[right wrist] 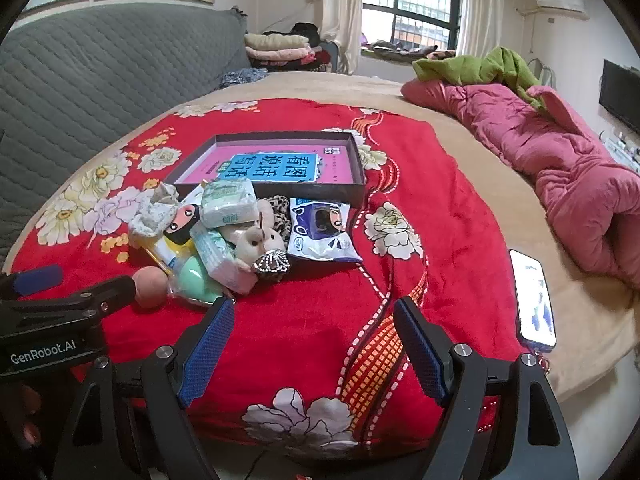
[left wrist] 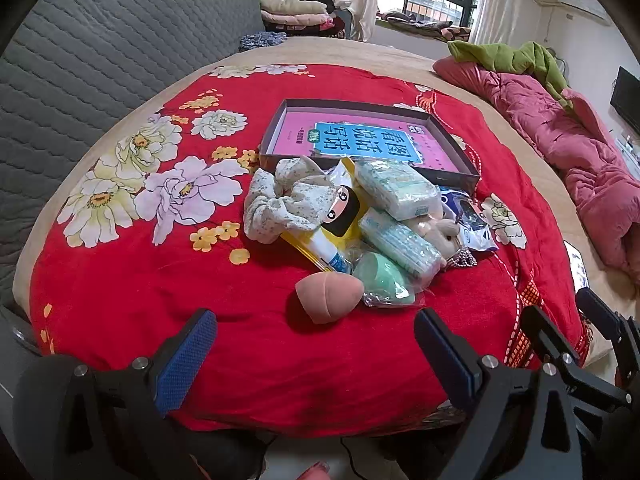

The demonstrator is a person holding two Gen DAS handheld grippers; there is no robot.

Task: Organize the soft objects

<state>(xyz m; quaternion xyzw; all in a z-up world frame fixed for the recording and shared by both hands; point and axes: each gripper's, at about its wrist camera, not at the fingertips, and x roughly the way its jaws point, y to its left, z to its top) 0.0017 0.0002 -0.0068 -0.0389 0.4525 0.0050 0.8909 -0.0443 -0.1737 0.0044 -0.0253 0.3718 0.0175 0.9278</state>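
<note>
A pile of soft items lies on the red flowered blanket (left wrist: 120, 280) in front of a shallow dark box (left wrist: 460, 174) with a pink book inside. The pile holds a pink sponge (left wrist: 328, 296), a green sponge in a bag (left wrist: 380, 280), two tissue packs (left wrist: 396, 188), a floral cloth (left wrist: 288, 200), a yellow packet (left wrist: 340, 216) and a small plush (left wrist: 444, 232). My left gripper (left wrist: 316, 332) is open and empty just short of the pink sponge. My right gripper (right wrist: 314, 324) is open and empty, near the pile (right wrist: 224, 240), right of it.
A phone (right wrist: 534, 300) lies at the blanket's right edge. A pink quilt (right wrist: 560, 168) with a green cloth on it runs along the right side. A grey quilted sofa back (left wrist: 100, 60) is on the left. Folded clothes (right wrist: 280, 50) are stacked at the back.
</note>
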